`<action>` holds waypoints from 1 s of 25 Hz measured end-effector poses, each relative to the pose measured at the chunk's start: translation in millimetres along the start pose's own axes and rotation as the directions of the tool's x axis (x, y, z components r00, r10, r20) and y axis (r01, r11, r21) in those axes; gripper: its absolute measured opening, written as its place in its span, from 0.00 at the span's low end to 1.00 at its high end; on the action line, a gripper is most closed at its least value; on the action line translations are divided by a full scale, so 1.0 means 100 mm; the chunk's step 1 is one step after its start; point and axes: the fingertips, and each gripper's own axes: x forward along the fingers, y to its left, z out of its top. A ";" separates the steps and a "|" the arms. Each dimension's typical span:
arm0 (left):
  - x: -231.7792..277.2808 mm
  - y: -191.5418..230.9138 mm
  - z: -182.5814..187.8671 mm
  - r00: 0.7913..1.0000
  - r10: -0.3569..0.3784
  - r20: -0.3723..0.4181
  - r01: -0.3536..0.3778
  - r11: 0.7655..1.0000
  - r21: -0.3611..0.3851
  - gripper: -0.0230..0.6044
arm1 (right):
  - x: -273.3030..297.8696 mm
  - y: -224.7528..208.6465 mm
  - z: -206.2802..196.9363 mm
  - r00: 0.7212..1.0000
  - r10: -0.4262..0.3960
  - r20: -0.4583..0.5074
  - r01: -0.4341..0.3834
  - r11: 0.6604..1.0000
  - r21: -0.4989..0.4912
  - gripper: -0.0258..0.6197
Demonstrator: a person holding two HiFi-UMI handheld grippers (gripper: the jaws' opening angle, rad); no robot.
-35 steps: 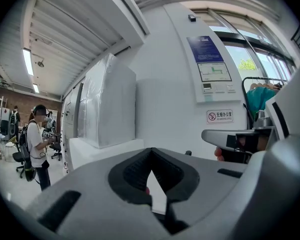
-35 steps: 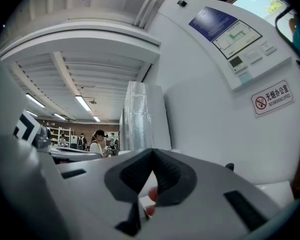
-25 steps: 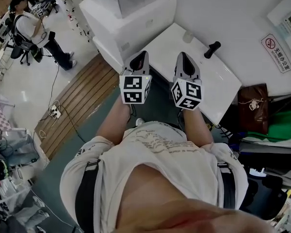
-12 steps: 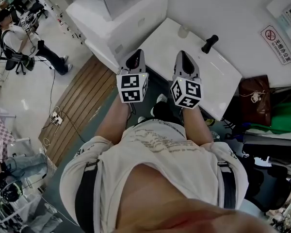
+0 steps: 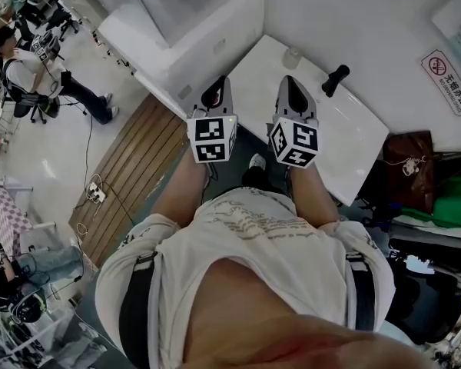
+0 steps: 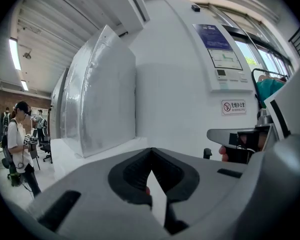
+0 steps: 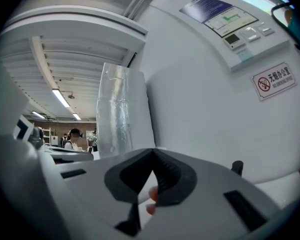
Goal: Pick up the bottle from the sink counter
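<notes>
The white worktop (image 5: 353, 141) looks smooth and faintly glossy; the brown slatted floor strip (image 5: 134, 167) looks wooden.

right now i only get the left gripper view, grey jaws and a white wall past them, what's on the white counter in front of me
Observer: From the head view, a small pale translucent container stands at the back of the white counter, close to the wall.
Operator: anything else up there
Observer: A short dark cylindrical object sits to the right of that container, ahead of the right gripper rather than the left gripper. I cannot tell which of the two is the bottle.
Operator: is the right one ready to grab
Observer: Its own view shows the jaws shut, with nothing gripped between them.
</notes>
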 end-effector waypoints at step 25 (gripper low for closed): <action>1.86 -0.15 -0.14 0.987 -0.104 -0.123 0.100 0.994 -0.035 0.06 | 1.30 -1.08 -0.48 0.989 -0.104 -0.106 0.108 0.993 0.037 0.08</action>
